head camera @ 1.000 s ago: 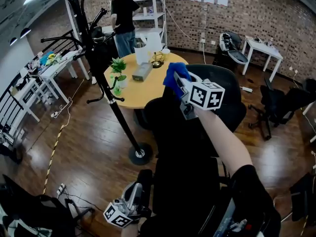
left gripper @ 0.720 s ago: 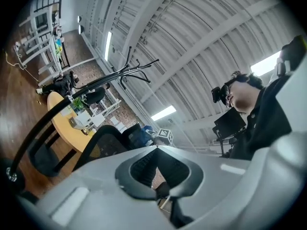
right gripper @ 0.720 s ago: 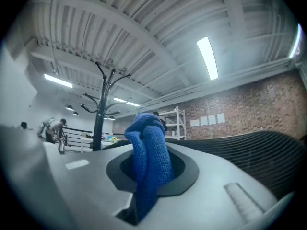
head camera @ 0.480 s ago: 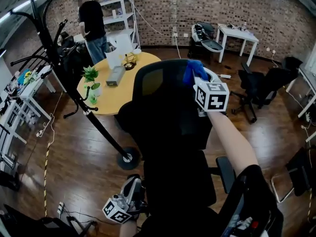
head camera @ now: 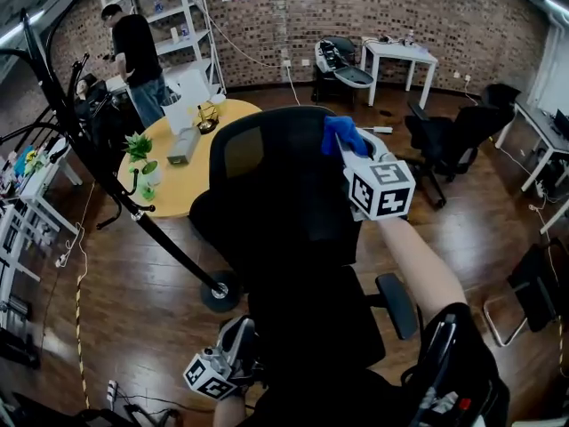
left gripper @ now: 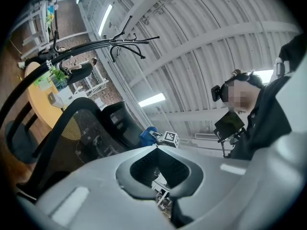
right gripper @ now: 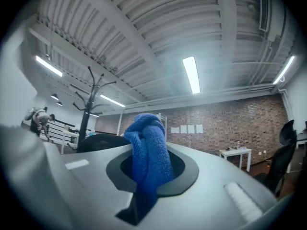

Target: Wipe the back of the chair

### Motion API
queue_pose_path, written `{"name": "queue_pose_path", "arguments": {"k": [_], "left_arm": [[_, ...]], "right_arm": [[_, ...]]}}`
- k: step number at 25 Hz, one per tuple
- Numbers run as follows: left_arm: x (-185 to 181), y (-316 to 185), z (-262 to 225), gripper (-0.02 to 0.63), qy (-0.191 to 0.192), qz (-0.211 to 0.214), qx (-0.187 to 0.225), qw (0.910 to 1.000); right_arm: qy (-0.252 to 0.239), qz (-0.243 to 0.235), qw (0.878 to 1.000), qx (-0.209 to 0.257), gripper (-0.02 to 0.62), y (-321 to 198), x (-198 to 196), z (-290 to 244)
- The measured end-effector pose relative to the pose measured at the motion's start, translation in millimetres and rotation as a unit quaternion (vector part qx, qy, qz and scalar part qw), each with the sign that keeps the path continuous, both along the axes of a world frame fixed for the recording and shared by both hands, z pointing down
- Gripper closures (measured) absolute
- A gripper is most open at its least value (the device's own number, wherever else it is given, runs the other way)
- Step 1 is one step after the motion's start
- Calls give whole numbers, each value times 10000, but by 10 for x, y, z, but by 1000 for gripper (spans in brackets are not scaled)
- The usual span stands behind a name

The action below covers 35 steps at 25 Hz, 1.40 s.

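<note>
A black mesh-backed office chair (head camera: 276, 185) fills the middle of the head view. My right gripper (head camera: 342, 145) is raised at the upper right edge of the chair's back and is shut on a bunched blue cloth (head camera: 338, 132). In the right gripper view the blue cloth (right gripper: 148, 152) sticks up between the jaws, with the chair's top (right gripper: 98, 140) just left of it. My left gripper (head camera: 233, 350) hangs low beside the seat. In the left gripper view its jaws meet at the tips with nothing in them, and it looks up at the chair's back (left gripper: 72, 128).
A round yellow table (head camera: 178, 185) with a plant and small items stands behind the chair at left. A black coat stand (head camera: 133, 207) leans across the left. A person (head camera: 138, 52) stands at shelves far left. More black chairs (head camera: 453, 140) and a white table (head camera: 396, 56) stand at right.
The right gripper with the blue cloth has moved along the top of the chair's back from its left side to its right edge. The head view has swung, and the left gripper stays low.
</note>
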<state>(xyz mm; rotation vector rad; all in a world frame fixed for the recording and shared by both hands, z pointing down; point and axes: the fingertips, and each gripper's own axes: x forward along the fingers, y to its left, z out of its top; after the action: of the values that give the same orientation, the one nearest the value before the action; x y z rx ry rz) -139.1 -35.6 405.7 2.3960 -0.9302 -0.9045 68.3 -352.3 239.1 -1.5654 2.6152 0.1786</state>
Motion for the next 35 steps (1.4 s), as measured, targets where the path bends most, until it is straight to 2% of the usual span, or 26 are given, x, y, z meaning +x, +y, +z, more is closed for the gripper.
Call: {"name": "queue_pose_path", "arguments": {"k": [4,7,9,12,16,20,23,27,31,33,35], "left_arm": [[-72,90,-12,614,14,-203,-58,9998],[-177,204,-40,614,-5,-480,-63,9988],[-316,297,-31,614,-14,-731,-84,9973],[-565,457,15,614,-14,-1136,-168,9934],[-775,687,77,614,10,-1598,-256,9868],[-827,781,105,614,22,-1731,-283,9845],[-800,734,116,614,19,-1635,-277,9861],[-623,554,92,614,-20,-1268,-223,9917],[-346,357,59,614,-59,-738,-168,9971],[-211,274,43,614,-75,-491,-147,9987],[-79,209,32,614,-100,-284,-126,9995]], "right_arm": [[-200,-1203,9924,168,560,480,-711,7],[-342,-2196,9747,225,560,798,-1359,86],[-284,-2683,9626,247,560,952,-1800,169],[-134,-2952,9552,165,560,1015,-2329,356],[20,-2549,9669,-74,560,772,-2633,686],[-86,-2081,9779,-155,560,473,-2482,838],[-111,-1666,9857,-243,560,265,-2188,898],[-239,-832,9956,-357,560,-74,-1428,984],[-341,-73,9985,-429,560,-187,-443,1074],[-297,192,9986,-394,560,-158,-22,1092],[-137,305,9988,-351,560,-108,210,1114]]}}
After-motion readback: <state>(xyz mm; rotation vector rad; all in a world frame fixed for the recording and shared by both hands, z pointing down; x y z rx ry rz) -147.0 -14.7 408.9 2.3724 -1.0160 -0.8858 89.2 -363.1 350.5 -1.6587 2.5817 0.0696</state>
